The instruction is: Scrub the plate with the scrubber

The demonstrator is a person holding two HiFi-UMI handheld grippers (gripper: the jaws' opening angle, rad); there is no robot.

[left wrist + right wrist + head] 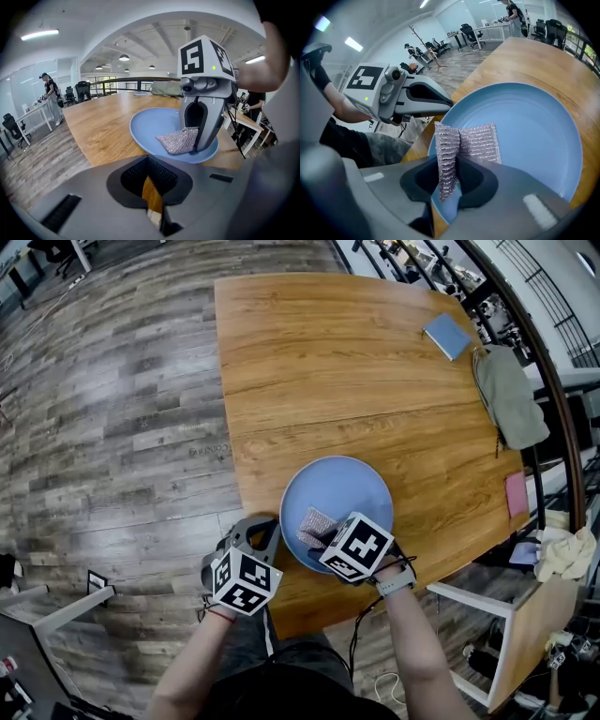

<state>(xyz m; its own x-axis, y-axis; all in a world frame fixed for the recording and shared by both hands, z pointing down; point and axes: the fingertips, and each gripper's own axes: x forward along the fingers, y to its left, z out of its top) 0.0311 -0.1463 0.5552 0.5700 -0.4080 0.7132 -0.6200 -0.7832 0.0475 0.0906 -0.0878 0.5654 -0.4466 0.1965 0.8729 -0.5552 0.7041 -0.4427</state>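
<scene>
A round blue plate [349, 491] lies near the front edge of the wooden table [319, 362]. My right gripper [317, 536] is shut on a silver mesh scrubber [316, 522], which rests on the plate's near-left part. In the right gripper view the scrubber [464, 143] stands folded between the jaws, over the plate [534, 117]. My left gripper [266, 532] is shut and holds nothing; it hangs by the table's front edge, just left of the plate rim. The left gripper view shows the plate [150, 129], the scrubber [180, 140] and the right gripper [202, 117] ahead.
A blue notebook [447, 336] and a grey-green cloth [511, 395] lie at the table's far right. A pink card [517, 494] sits near the right edge. A white-framed stand [497, 615] is beside the table. People stand far off by desks [49, 89].
</scene>
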